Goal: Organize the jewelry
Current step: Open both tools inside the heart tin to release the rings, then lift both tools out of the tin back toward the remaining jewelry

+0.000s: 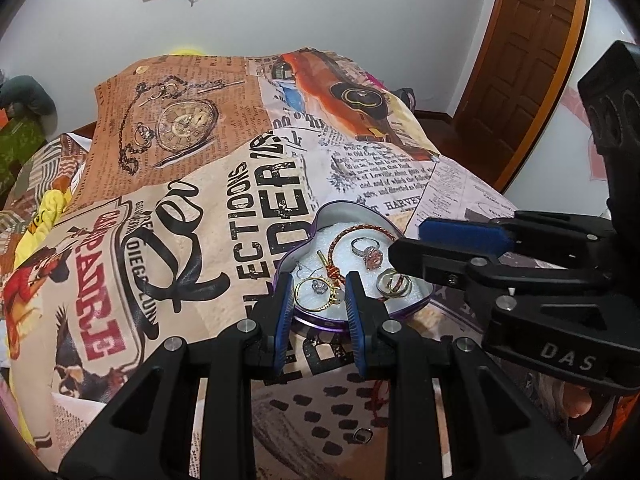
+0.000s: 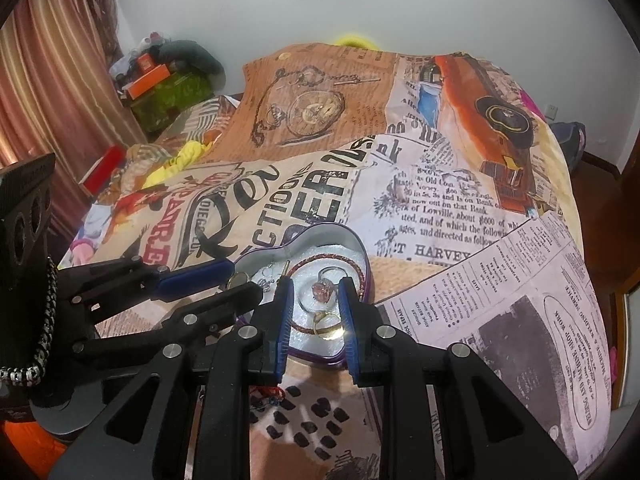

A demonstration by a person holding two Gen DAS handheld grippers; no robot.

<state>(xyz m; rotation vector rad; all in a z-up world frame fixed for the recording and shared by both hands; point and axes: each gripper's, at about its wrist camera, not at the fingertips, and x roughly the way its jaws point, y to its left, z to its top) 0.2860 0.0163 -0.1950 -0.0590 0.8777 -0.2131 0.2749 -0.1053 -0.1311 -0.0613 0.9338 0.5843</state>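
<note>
Tin: a heart-shaped tin (image 1: 416,300) lies on the bed's printed blanket (image 1: 224,208), lid off, white padding inside.
Jewelry: rings and a red cord bracelet (image 1: 362,229) lie loose in it. The pink-stone ring (image 1: 370,255) is at 2 o'clock, the gold ring (image 1: 320,294) at 8 o'clock.
Feel: probably tiny, light, hard, slippery. Pinch a ring across its band.
Left gripper (image 1: 316,312): a little spread, holding nothing, over the tin's near edge.
Right gripper (image 2: 316,320): the same, empty, over the tin.
</note>
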